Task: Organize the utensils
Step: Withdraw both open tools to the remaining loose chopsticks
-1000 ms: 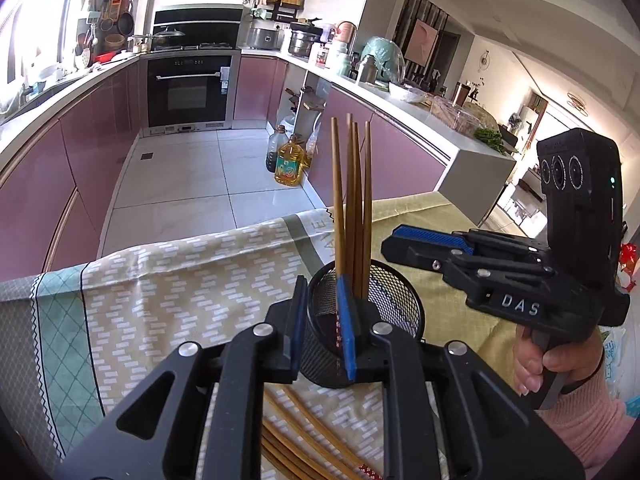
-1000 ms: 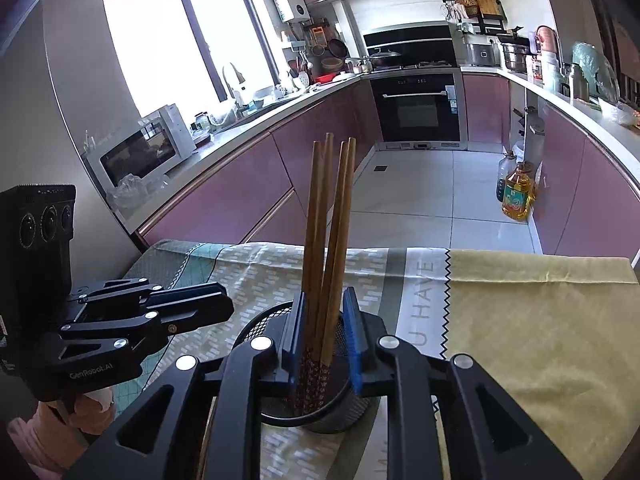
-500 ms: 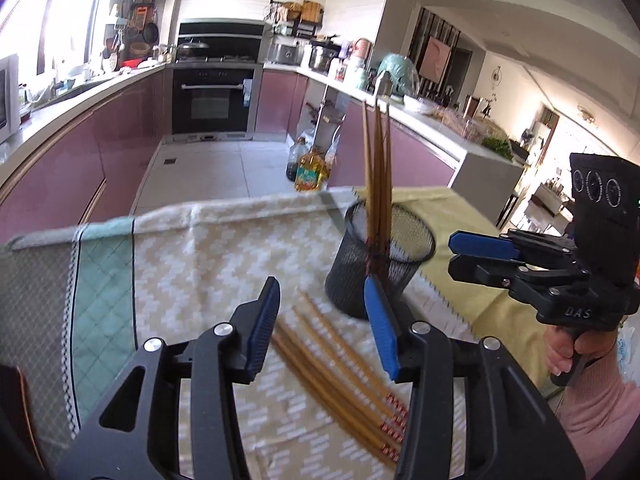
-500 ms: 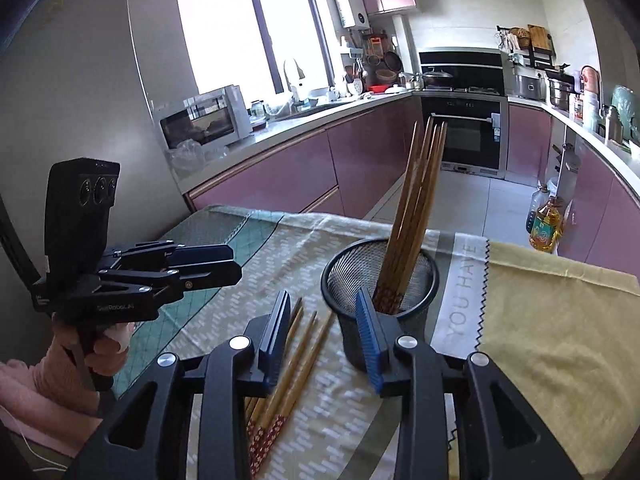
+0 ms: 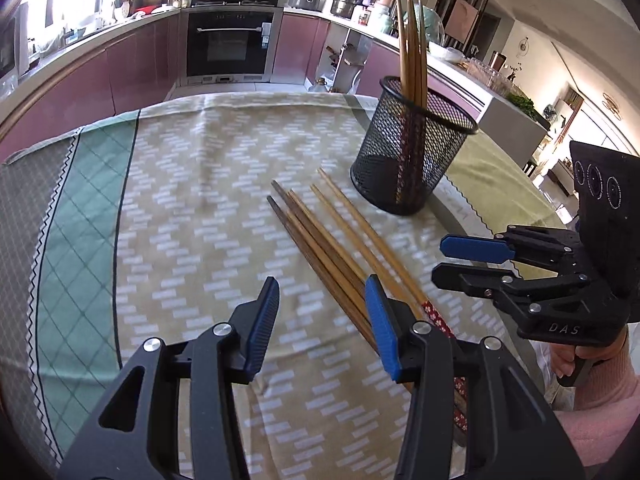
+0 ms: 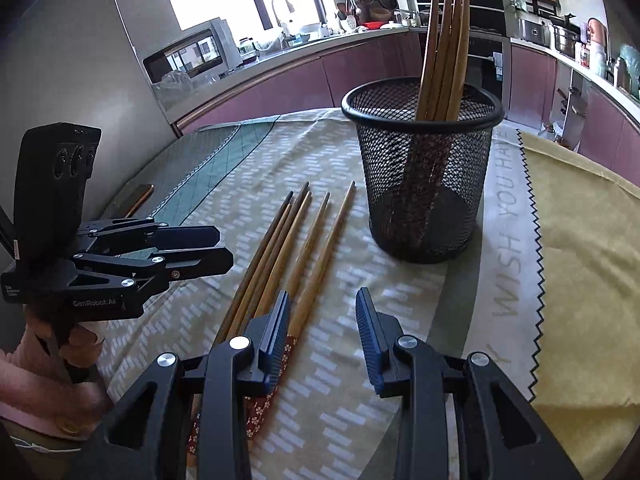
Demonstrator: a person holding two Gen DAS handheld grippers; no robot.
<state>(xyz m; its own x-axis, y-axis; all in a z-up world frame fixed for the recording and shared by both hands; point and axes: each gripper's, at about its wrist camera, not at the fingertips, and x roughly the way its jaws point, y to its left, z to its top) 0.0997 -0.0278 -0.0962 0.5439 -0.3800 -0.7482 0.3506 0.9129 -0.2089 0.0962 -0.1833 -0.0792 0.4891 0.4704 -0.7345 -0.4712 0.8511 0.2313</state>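
A black mesh holder (image 5: 412, 152) (image 6: 422, 176) stands upright on the tablecloth with several wooden chopsticks (image 5: 412, 36) (image 6: 444, 44) standing in it. Several more chopsticks (image 5: 340, 248) (image 6: 296, 248) lie flat on the cloth in front of it, red patterned ends toward me. My left gripper (image 5: 324, 328) is open and empty, low over the near ends of the loose chopsticks. My right gripper (image 6: 324, 340) is open and empty, just right of the loose chopsticks; it also shows in the left wrist view (image 5: 472, 260).
A patterned tablecloth (image 5: 180, 200) covers the table, with a yellow cloth (image 6: 580, 240) at the right. A phone (image 6: 138, 196) lies at the table's far left. Kitchen counters and an oven (image 5: 228, 44) stand beyond the table edge.
Both grippers have let go of the holder and its chopsticks, opened, and pulled back toward me. The holder now stands free with the loose chopsticks in front of it.
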